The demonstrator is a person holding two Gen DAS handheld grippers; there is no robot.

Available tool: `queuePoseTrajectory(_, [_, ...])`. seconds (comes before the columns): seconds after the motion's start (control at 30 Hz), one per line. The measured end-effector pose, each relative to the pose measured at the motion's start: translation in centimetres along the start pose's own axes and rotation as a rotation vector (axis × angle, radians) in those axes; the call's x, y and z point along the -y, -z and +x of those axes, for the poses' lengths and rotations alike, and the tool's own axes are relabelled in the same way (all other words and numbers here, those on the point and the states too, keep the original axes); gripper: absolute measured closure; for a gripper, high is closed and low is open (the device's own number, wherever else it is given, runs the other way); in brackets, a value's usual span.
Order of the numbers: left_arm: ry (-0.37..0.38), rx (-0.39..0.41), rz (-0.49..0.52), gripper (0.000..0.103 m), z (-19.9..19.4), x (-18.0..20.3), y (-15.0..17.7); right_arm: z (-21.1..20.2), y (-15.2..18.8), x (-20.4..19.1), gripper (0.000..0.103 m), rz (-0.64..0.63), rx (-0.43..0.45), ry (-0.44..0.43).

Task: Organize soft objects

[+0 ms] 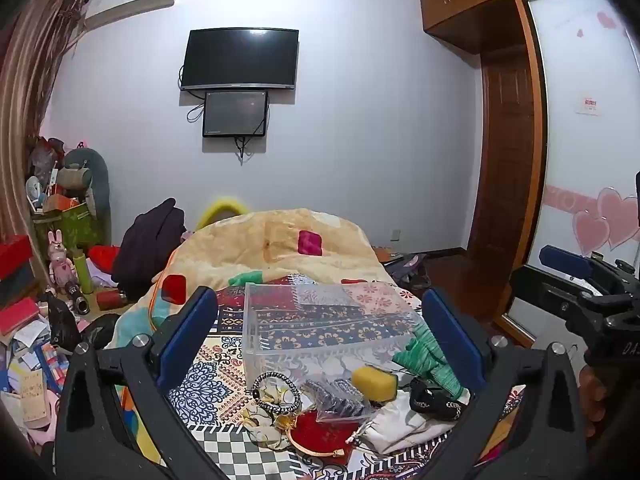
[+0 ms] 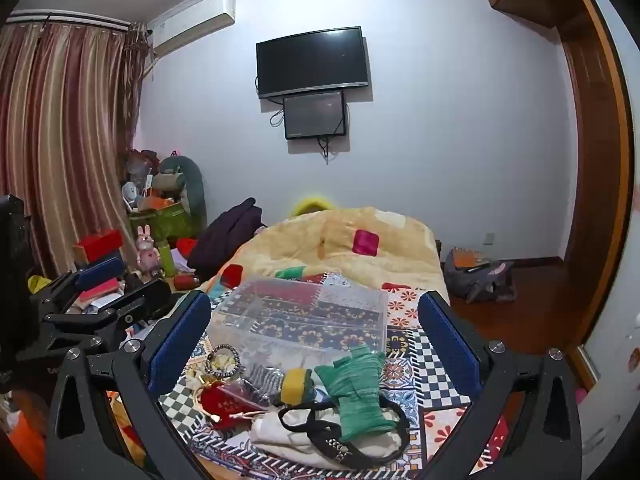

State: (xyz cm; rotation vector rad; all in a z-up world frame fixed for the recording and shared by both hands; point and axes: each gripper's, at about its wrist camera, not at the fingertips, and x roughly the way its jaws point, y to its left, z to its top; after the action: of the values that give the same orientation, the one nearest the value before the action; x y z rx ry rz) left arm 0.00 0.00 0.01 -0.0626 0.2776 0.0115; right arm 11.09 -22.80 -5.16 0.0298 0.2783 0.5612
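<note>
A clear plastic box [image 1: 320,320] [image 2: 304,316] stands empty on the patterned bedspread. In front of it lies a pile of small items: a green knitted glove [image 1: 430,358] [image 2: 356,392], a yellow sponge [image 1: 374,382] [image 2: 294,386], a beaded hair tie [image 1: 276,392] [image 2: 222,360], a red pouch [image 1: 324,432] [image 2: 224,400], a white cloth bag [image 1: 396,420] [image 2: 288,432] and a black headband [image 1: 434,402] [image 2: 344,444]. My left gripper [image 1: 320,340] and right gripper [image 2: 314,340] are both open and empty, hovering above the pile.
A folded yellow quilt [image 1: 272,240] lies beyond the box. A cluttered heap of boxes, toys and bottles [image 1: 60,260] fills the floor to the left. A wardrobe [image 1: 580,140] stands on the right. The right gripper shows at the left wrist view's right edge [image 1: 580,284].
</note>
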Motion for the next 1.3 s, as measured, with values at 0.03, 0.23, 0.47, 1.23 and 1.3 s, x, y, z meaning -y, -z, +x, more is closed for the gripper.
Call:
queuePoseTrajectory(0.03, [-0.002,0.003,-0.001,0.0,0.0,0.0,0.0,-0.1,0.0,0.0,0.0,0.008,0.014,0.001])
queuePoseTrajectory(0.23, [0.008,0.012,0.011,0.0,-0.2,0.3,-0.3,0.0,0.1,0.0,0.0,0.01,0.009,-0.001])
queuePoseTrajectory(0.47, [0.02,0.025,0.021,0.0,-0.3,0.5,-0.1,0.0,0.1,0.0,0.0,0.008,0.009,0.0])
queuePoseTrajectory(1.23, [0.024,0.03,0.018,0.0,-0.9,0.8,-0.7,-0.3,0.0,-0.2,0.0,0.01,0.026,-0.003])
queuePoseTrajectory(1.3, [0.024,0.03,0.019,0.0,-0.9,0.7,-0.7,-0.3,0.0,-0.2,0.0,0.011,0.026,-0.004])
